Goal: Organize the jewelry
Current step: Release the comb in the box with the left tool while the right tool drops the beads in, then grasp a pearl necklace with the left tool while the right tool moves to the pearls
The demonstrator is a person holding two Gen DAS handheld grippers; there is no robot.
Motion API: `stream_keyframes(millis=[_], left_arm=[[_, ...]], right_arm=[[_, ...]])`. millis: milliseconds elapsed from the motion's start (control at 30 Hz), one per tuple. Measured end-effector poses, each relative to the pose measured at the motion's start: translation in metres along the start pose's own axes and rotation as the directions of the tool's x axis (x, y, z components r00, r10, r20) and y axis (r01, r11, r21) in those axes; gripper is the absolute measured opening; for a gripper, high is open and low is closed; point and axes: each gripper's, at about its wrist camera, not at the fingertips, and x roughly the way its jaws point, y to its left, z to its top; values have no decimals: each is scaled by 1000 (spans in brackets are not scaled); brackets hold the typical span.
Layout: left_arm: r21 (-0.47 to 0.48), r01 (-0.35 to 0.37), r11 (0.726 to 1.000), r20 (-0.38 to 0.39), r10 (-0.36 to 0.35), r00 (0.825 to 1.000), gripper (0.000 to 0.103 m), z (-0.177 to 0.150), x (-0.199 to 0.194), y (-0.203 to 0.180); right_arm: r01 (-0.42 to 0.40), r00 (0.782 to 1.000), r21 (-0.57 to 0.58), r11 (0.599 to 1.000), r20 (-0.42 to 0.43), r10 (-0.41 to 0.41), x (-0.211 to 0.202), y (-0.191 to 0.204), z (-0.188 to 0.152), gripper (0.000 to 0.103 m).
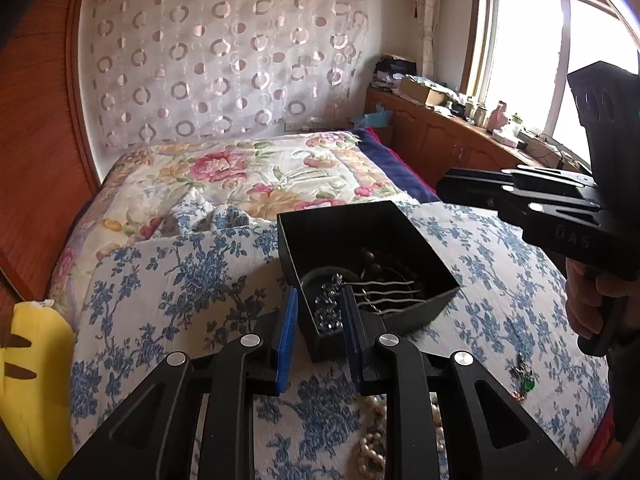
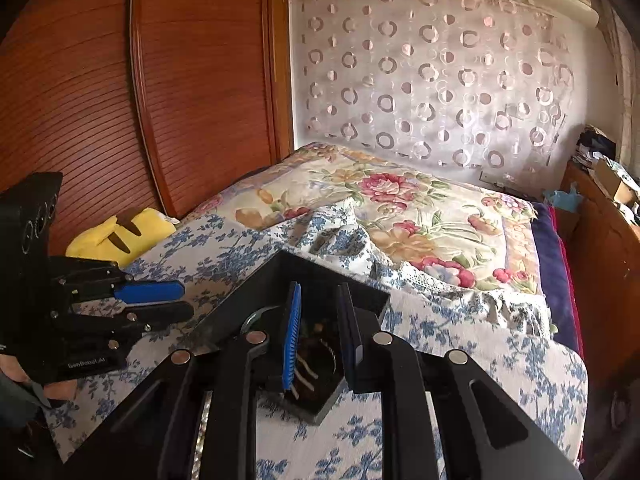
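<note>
A black open box (image 1: pixel 380 220) sits on the blue-flowered bedspread and holds a dark bead string (image 1: pixel 376 264), a shiny crystal piece (image 1: pixel 330 304) and wavy metal pins (image 1: pixel 388 296). My left gripper (image 1: pixel 320 316) is open and empty, its fingers either side of the box's near corner. A pearl necklace (image 1: pixel 372 440) lies on the cloth under it, and a small green-stone piece (image 1: pixel 524 380) lies to the right. My right gripper (image 2: pixel 320 312) is open and empty, just above the box (image 2: pixel 248 292). The left gripper also shows in the right wrist view (image 2: pixel 160 304).
A folded floral quilt (image 1: pixel 248 176) lies behind the box. A yellow plush toy (image 1: pixel 32 380) sits at the bed's left edge by a wooden wardrobe (image 2: pixel 100 80). A cluttered wooden cabinet (image 1: pixel 452 132) stands under the window at right.
</note>
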Motion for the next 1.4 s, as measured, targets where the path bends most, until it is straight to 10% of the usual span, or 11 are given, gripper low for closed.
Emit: stream_keyframes(millis=[800,1400], left_arm=[[1,17,1000,27,-17,999,29,-63,-70,-4],[31,87,996,-130,-82,988,29,-97,-28,-27]], right_arm=[[78,996,21,997,-54,-77,-62,44,-79,20],[27,992,90,996,-124,-16,-48,50,-134,20]])
